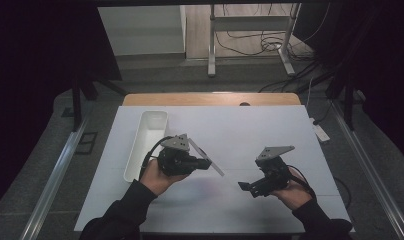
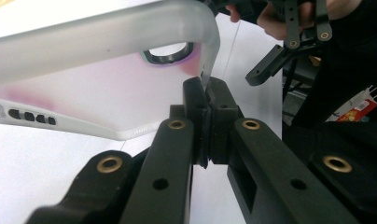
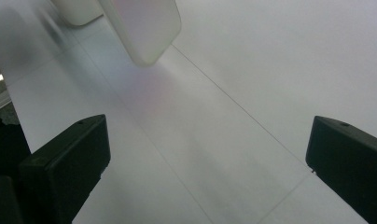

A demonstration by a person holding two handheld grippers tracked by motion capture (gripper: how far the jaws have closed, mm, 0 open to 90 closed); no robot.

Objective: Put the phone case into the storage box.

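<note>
White sheet [image 1: 270,135] covering the tabletop, cables trailing over the floor beyond. Sitting at far left: a long white tray [image 1: 146,142], lengthwise away from the person, apparently empty. Just right of it, hovering above the sheet: the left gripper [image 1: 202,163], jaws clamped together on one edge of a frosted clear phone case [image 2: 107,84]. Sticking out to the right from those jaws, seen edge-on as a thin slanted strip [image 1: 206,157] from the high view, long axis running toward the other hand, free end tilting down. Facing it from the right, well apart: the right gripper [image 1: 246,187], jaws spread wide with nothing between them, pointing left along the sheet. Hanging ahead and up-left of those open jaws: the case's rounded corner [image 3: 147,28]. Looking like a handover or two-handed regrip, turning on lining the open jaws up with that free end.
</note>
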